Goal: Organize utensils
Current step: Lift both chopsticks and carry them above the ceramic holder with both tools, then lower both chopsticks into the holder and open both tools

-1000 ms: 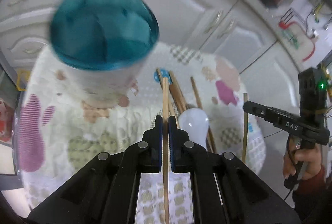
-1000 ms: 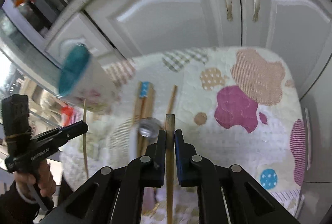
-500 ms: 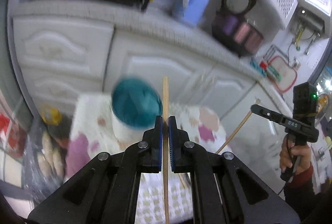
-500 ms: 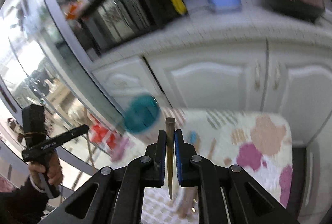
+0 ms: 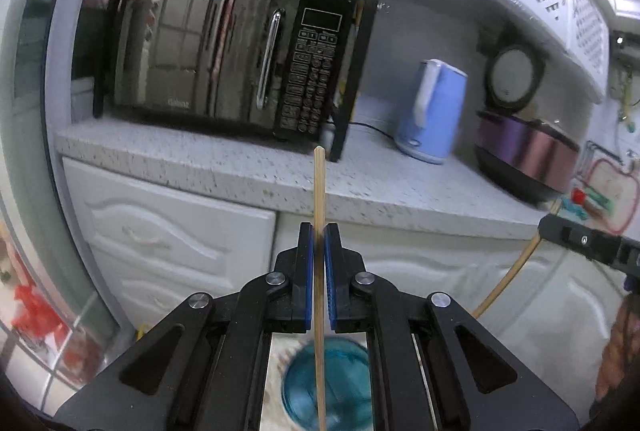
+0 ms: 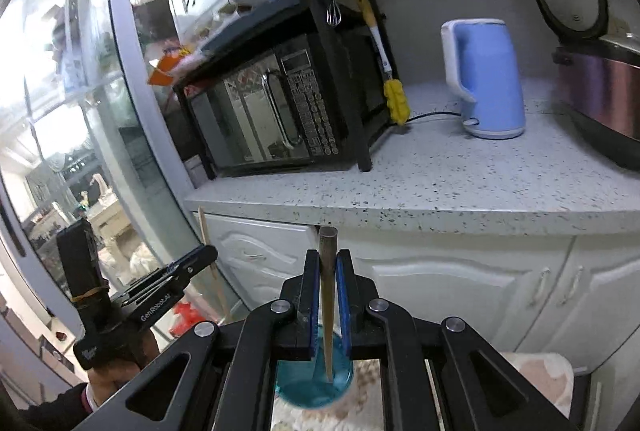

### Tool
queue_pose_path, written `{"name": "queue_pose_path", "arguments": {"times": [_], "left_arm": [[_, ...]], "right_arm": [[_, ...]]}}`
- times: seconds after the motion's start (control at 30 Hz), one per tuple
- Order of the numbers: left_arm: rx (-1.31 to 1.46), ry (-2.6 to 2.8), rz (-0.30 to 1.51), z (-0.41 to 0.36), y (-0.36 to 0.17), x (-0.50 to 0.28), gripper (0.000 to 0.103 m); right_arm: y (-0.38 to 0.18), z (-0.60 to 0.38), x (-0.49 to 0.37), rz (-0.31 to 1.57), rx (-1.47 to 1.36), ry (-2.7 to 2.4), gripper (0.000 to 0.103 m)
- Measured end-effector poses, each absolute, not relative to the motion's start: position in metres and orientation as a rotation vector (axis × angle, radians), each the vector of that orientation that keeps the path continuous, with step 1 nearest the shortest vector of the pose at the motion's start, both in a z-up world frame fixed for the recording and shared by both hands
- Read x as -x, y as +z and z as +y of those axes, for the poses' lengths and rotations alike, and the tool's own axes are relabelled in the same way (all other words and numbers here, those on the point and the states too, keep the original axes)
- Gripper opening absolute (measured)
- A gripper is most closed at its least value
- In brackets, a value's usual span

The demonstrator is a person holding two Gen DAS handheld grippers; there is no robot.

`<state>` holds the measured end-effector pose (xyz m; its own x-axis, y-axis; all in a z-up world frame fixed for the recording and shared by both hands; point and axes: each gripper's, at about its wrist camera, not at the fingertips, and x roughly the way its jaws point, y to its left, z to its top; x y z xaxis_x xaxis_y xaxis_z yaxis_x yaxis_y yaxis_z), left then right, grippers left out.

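Two chopsticks clamped upright above a teal cup in a white kitchen.

Left wrist view: at left, black microwave [image 5: 224,59] on speckled counter [image 5: 224,167]; at centre, left gripper [image 5: 319,255] pinched narrow on pale chopstick [image 5: 319,199], blurred teal cup [image 5: 326,387] low beneath; blue kettle [image 5: 434,115] to the right. Right wrist view: lower centre, right gripper [image 6: 328,283] closed tight on darker chopstick [image 6: 328,271], lower tip showing against the cup [image 6: 314,383] mouth.

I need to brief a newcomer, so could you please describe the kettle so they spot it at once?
Start at the speckled counter and its black microwave. The kettle stands just right of it, before the rice cooker. It alone is pale blue with a white handle.
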<state>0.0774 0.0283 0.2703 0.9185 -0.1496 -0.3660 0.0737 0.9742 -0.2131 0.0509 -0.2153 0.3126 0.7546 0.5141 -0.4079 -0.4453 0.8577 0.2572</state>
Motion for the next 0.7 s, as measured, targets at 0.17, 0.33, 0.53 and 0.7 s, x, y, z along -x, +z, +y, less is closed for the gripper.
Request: {"name": "queue_pose_path", "arguments": {"times": [0.17, 0.33, 0.53, 0.7], "left_arm": [[0.170, -0.076, 0.408, 0.024, 0.242, -0.107, 0.004], [0.136, -0.052, 0.478, 0.018, 0.207, -0.119, 0.004], [0.152, -0.042, 0.540, 0.019, 0.181, -0.120, 0.004], [0.143, -0.048, 0.561, 0.016, 0.176, -0.113, 0.004]], "right_arm": [[0.275, -0.193, -0.090, 0.550, -0.133, 0.503, 0.008], [0.230, -0.178, -0.115, 0.656, -0.132, 0.514, 0.008], [0.197, -0.165, -0.124, 0.726, -0.114, 0.535, 0.008], [0.188, -0.167, -0.124, 0.759, -0.103, 0.522, 0.009]]}}
